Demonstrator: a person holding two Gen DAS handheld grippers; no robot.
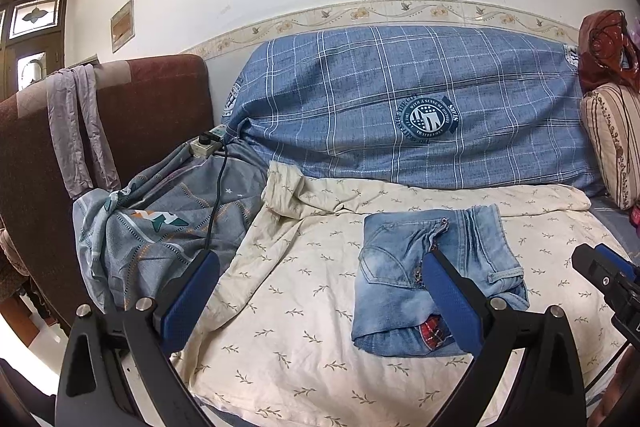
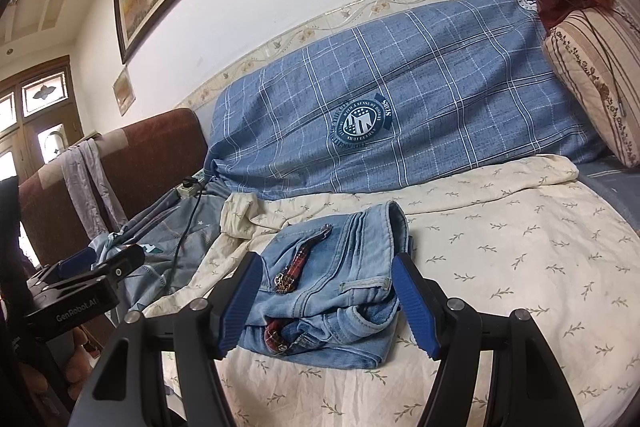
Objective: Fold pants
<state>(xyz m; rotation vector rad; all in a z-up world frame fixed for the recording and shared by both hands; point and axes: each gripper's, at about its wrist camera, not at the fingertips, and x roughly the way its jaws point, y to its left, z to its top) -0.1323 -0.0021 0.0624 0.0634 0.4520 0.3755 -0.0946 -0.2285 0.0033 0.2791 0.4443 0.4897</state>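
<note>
Jeans (image 1: 436,279), folded small, centre frame on cream floral sheet (image 1: 300,307); left claw (image 1: 320,303) and right claw (image 2: 328,307) both spread, gripping nothing; advice: press bundle flat, square edges, avoid dragging sheet.

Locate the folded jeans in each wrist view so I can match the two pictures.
Left wrist: folded jeans right of centre, low, on the cream leaf-print sheet.
Right wrist: folded jeans at centre, low, framed by the open right gripper.
Shared landmark: round crest on the blue plaid cover behind them.
</note>
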